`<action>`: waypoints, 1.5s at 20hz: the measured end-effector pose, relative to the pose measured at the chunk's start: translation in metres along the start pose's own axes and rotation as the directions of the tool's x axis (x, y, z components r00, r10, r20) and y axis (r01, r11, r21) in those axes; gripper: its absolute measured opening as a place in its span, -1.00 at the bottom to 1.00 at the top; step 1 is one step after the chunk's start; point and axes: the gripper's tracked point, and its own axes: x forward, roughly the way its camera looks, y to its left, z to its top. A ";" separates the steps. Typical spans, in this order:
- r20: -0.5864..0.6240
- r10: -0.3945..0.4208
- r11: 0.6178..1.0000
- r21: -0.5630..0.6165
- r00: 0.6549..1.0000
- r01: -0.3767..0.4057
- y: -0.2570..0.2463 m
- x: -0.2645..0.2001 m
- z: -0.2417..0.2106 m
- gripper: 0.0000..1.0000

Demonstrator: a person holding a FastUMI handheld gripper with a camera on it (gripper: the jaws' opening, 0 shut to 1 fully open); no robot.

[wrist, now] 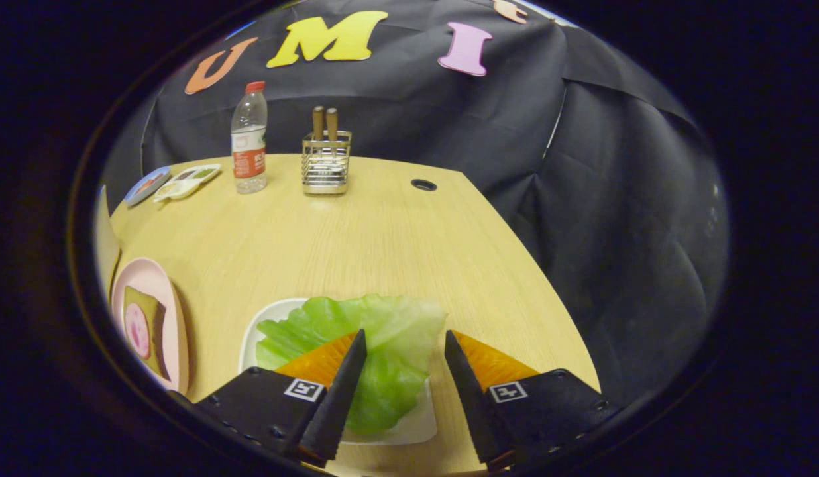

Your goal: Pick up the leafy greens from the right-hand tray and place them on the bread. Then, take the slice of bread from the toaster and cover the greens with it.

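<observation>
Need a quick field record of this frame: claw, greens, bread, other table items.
claw: open, fingers straddling the greens, not pressing
leafy greens: lying on white tray, between and just ahead of the fingers
bread: on pink plate, left of the tray, with a pink round slice on top
background: water bottle, wire utensil holder at far table edge
stage: greens not yet lifted
</observation>
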 end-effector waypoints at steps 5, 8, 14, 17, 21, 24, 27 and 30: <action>-0.019 0.008 0.999 0.031 1.000 -0.007 0.008 0.000 -0.003 -0.75; 0.007 0.029 0.999 0.042 1.000 -0.029 0.010 -0.012 0.003 -0.99; 0.118 0.041 0.997 0.059 0.992 -0.048 0.007 -0.058 0.033 -0.99; 0.180 0.047 0.997 0.045 0.983 -0.056 0.011 -0.088 0.048 -0.99; 0.245 0.084 0.996 0.020 0.966 -0.092 0.031 -0.131 0.061 -0.99; 0.292 0.124 0.992 -0.013 0.949 -0.125 0.056 -0.160 0.068 -0.99; 0.326 0.179 0.984 -0.056 0.928 -0.170 0.091 -0.190 0.068 -0.99; 0.348 0.237 0.971 -0.107 0.907 -0.212 0.131 -0.212 0.066 -0.99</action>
